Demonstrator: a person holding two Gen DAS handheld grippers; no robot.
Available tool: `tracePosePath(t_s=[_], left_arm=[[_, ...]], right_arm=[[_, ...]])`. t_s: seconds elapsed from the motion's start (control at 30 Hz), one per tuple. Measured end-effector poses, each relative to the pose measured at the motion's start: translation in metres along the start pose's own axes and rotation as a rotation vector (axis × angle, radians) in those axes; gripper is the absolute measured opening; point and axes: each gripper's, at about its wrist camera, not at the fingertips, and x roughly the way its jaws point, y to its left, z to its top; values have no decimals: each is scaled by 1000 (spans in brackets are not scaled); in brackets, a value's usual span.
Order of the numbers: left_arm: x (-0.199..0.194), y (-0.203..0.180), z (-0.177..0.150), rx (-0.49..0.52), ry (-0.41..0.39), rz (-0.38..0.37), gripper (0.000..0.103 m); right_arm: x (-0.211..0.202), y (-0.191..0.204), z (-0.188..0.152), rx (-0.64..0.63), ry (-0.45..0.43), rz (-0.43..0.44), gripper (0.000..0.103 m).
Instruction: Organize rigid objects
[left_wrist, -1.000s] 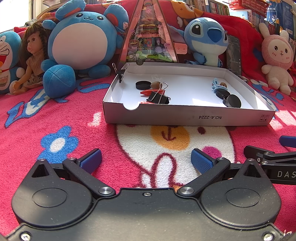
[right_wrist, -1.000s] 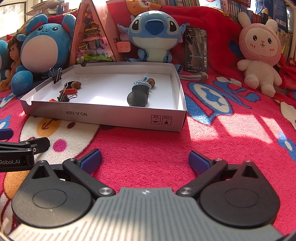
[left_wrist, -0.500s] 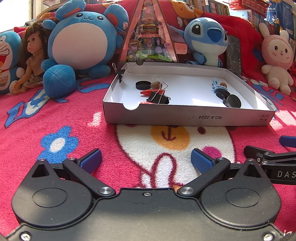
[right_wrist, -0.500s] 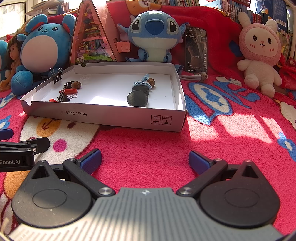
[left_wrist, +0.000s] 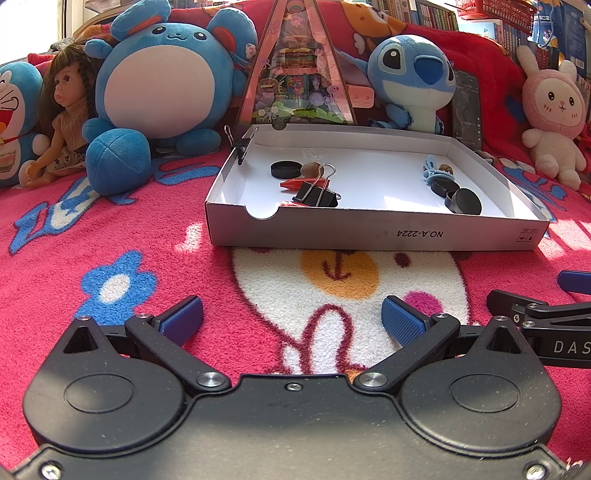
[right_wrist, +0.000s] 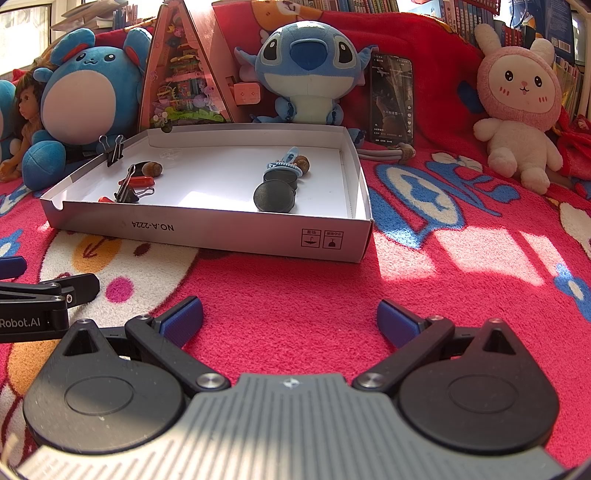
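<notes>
Two hand-held grippers sit low over a bright pink patterned blanket (left_wrist: 110, 229), side by side and both short of the box: the left hand-held gripper (left_wrist: 291, 319) has its blue-padded fingers spread wide with nothing between them, and the right hand-held gripper (right_wrist: 290, 319) is spread the same way, also empty. Ahead of them lies a shallow white cardboard box (left_wrist: 369, 230) with "NO.A-2224" printed upside down on its near wall. Inside, toward its left end, a black binder clip (left_wrist: 317, 194) rests against a red piece (left_wrist: 295, 183), with a flat black disc (left_wrist: 285, 169) and a small brown nut-like thing (left_wrist: 310, 168) just behind. Toward the right end, two more black discs (right_wrist: 275, 197) lie close together, one leaning against the other, and a light blue clip-like piece (right_wrist: 286, 162) with another brown nut (right_wrist: 301, 161) sits right behind them. A second binder clip (right_wrist: 112, 149) is pinched onto the box's left wall near the far corner. Behind the box stand a round blue plush (left_wrist: 162, 81), a doll (left_wrist: 62, 118) beside it, a triangular pink toy house (left_wrist: 299, 74), a blue big-eared plush (right_wrist: 306, 74), a dark phone (right_wrist: 391, 99) propped upright, and a pink rabbit plush (right_wrist: 517, 107) off to the right. Sun patches fall across the blanket to the right of the box.
</notes>
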Motion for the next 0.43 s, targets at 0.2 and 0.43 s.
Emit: tracePosePath(t_s=[0.2, 0.43], left_arm=[[0, 0, 0, 0, 0, 0, 103], [0, 0, 0, 1, 0, 1, 103]], right_arm=[[0, 0, 0, 0, 0, 0, 103], [0, 1, 0, -1, 0, -1, 103]])
